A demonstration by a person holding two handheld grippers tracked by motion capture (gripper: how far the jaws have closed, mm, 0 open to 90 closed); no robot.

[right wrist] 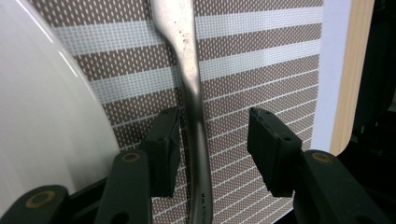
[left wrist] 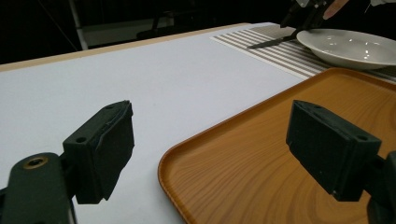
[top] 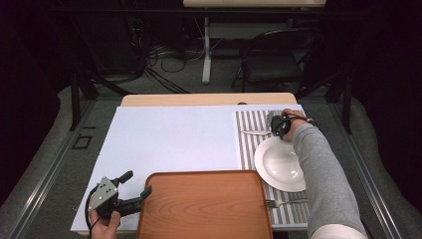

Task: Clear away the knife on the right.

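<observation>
High view: right gripper (top: 279, 125) sits at upper right of frame, over the far end of the striped placemat (top: 247, 144), just above the white plate (top: 279, 164). A spoon (top: 255, 133) lies on the mat left of that gripper, its handle running under it.

Right gripper view: spoon handle (right wrist: 192, 116) runs from top centre down to bottom centre, between the two jaws. Jaws part-open w/ the handle in the gap; left pad is just beside or touching the handle, can't tell which; right pad stands clearly apart from it. No squeeze on it yet. Plate rim (right wrist: 42, 116) curves down the left side; desk edge (right wrist: 348, 70) at far right.

Left gripper (top: 119, 191) is at lower left of the high view, held in the person's hand (top: 104, 221), next to the left edge of the wooden tray (top: 204, 206). Left gripper view: jaws wide, nothing between them, one over the white desk (left wrist: 140, 84), the other over the tray corner (left wrist: 243, 163).

A fork (top: 284, 202) lies on the mat at lower right, between tray and grey sleeve (top: 326, 179).
</observation>
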